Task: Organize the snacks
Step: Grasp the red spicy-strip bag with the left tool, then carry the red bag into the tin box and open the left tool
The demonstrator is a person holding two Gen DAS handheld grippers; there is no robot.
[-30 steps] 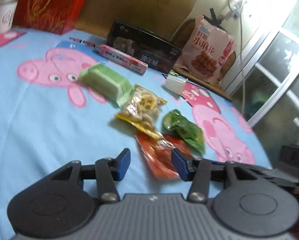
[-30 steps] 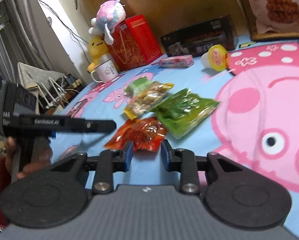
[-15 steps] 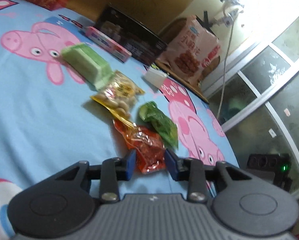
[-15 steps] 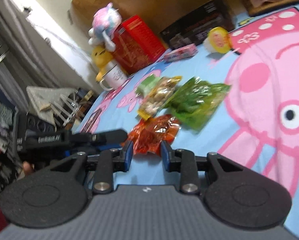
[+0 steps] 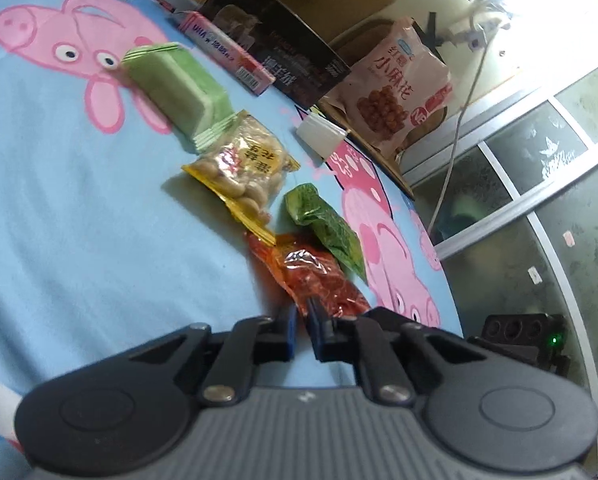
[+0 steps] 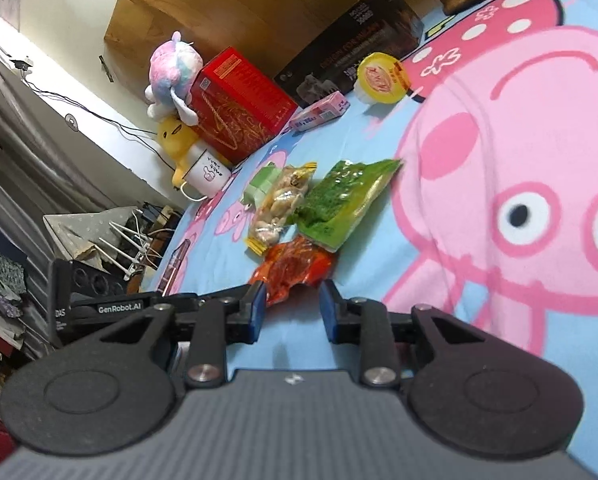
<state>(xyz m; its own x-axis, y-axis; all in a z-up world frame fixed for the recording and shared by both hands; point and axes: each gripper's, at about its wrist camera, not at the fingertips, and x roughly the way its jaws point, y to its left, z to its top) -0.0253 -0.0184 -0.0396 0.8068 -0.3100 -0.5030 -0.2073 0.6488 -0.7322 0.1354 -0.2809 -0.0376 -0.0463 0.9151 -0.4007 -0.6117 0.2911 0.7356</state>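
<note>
Left hand-held gripper is pinching the near edge of the red snack packet, lower centre of frame on the bed sheet. Right hand-held gripper is narrowing, pads clear of it. Thin crinkled film is risking slip or tear.

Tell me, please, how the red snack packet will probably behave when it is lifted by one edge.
The red snack packet looks like thin crinkled film, so it will probably hang floppy from the pinched edge. Its glossy wrapper may be slippery. It lies flat and small beside the green packet, so it seems light and unlikely to roll.
</note>
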